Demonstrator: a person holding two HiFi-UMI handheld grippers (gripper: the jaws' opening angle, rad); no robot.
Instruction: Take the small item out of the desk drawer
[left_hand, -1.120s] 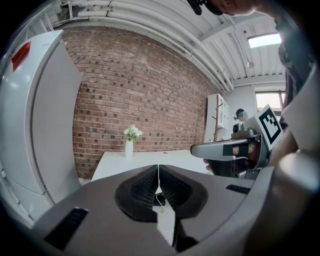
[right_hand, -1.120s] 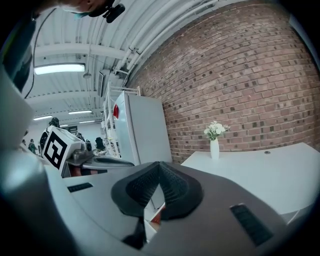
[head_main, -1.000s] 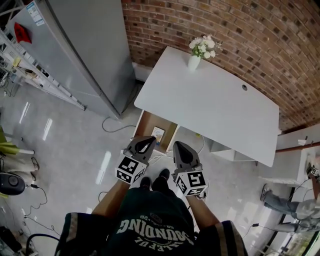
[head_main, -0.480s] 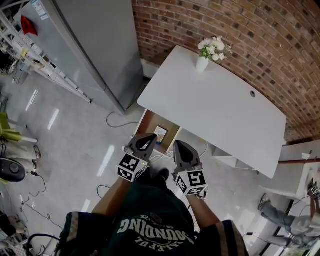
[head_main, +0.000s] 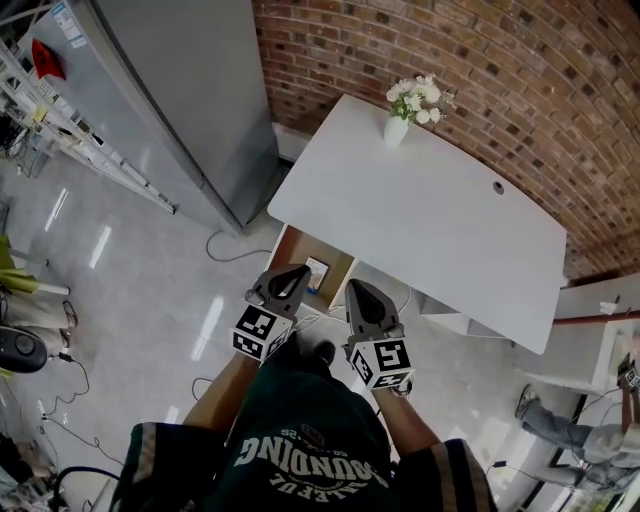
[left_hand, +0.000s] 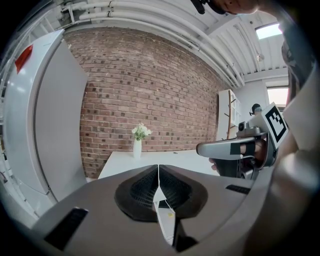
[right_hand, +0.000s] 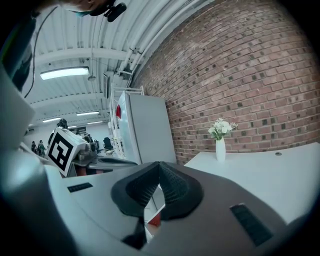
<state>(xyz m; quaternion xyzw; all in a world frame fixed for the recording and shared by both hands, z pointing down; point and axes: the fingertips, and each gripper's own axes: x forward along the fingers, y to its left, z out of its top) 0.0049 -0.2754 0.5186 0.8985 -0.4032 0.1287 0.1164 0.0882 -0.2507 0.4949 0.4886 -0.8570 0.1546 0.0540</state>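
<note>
At the lower middle of the head view, the person holds both claws out side by side above the grey floor (head_main: 130, 290), pointing up the frame toward a white desk (head_main: 430, 215). The left gripper (head_main: 301, 270) has its jaws pressed together, and its own view shows the two dark pads meeting along one thin line with nothing between them (left_hand: 158, 167). The right gripper (head_main: 353, 287) is closed too, and in its own view the pads touch at the tips and grip nothing (right_hand: 159, 164).

Under the desk's left end, just above the left claw's tip in the frame, sits a brown wooden drawer (head_main: 290, 245), which looks pulled out, though the steep angle makes that hard to be sure of. Inside it lies the small item (head_main: 318, 268), a pale thing with a bit of blue at its lower edge, too small to name. Neither claw touches it, as far as the head view shows.

A white vase of flowers (head_main: 397, 124) stands at the desk's far edge, toward the top of the frame, and a small round hole (head_main: 498, 187) shows further right on the top. A brick wall (head_main: 480, 70) fills the upper right. A tall grey cabinet (head_main: 170, 90) stands in the upper left. A loose cable (head_main: 222, 252) curls on the floor between the cabinet and the drawer.
</note>
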